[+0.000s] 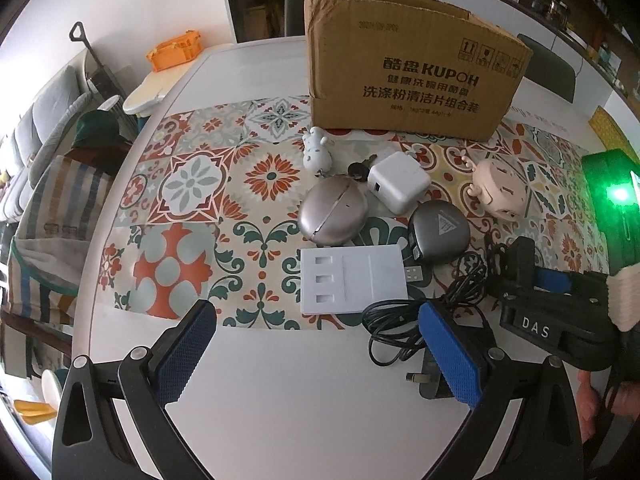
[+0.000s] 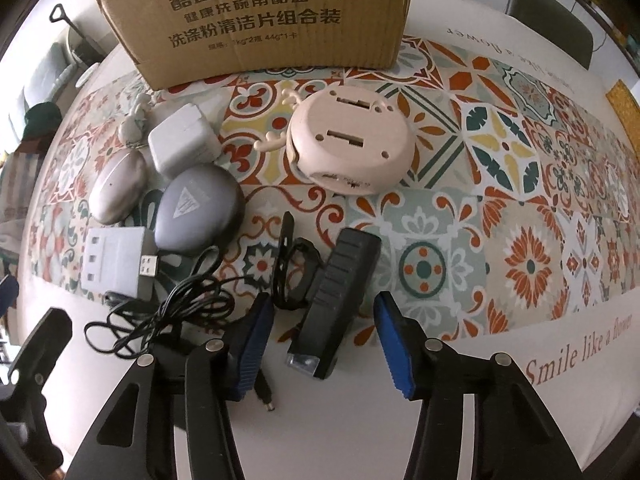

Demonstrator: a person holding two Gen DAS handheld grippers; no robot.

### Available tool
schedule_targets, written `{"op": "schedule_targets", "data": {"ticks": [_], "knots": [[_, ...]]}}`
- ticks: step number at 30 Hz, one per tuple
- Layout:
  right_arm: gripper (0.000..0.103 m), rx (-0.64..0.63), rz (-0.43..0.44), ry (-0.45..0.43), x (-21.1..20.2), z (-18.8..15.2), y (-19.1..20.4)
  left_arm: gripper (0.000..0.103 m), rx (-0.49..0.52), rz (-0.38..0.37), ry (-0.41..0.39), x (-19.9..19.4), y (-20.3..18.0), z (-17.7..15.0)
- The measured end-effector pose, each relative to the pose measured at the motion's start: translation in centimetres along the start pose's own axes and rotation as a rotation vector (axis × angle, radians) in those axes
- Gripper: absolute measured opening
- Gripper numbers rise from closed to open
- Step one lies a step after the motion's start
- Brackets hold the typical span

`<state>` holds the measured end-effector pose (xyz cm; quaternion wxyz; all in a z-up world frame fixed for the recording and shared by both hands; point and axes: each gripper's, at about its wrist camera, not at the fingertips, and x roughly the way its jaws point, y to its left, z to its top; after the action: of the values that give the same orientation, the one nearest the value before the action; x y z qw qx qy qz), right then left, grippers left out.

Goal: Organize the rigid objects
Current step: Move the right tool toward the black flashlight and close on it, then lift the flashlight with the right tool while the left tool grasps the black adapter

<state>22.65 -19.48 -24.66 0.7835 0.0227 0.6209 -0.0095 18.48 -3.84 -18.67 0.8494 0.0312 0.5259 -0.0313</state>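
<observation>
Lying between the wide-spread fingers of the right gripper [image 2: 324, 344], the black block [image 2: 336, 300] points its long axis forward toward the cardboard box [image 2: 256, 20], well nearer this gripper than the equally wide left gripper [image 1: 316, 356].

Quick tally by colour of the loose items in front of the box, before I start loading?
White: 3, figurine, charger cube, flat adapter
Silver or grey: 2, silver oval case, dark grey case
Pink: 1, round antlered gadget
Black: 3, light unit, cable bundle, key
Total: 9
</observation>
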Motion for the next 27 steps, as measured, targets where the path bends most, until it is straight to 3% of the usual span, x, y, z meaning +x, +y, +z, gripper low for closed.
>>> {"op": "schedule_targets", "data": {"ticks": [9, 17, 27], "knots": [[0.049, -0.018, -0.002, -0.019, 0.5, 0.4, 0.6, 0.103, 0.001, -0.001, 0.003, 0.2, -0.1, -0.1], [0.039, 0.007, 0.015, -0.05, 0.5, -0.2, -0.2, 0.103, 0.022, -0.014, -0.015, -0.7, -0.7, -0.6], [0.038, 0.046, 0.053, -0.09, -2.9, -2.7, -3.1, 0.103, 0.079, -0.057, -0.036, -3.1, -3.7, -2.4]]}}
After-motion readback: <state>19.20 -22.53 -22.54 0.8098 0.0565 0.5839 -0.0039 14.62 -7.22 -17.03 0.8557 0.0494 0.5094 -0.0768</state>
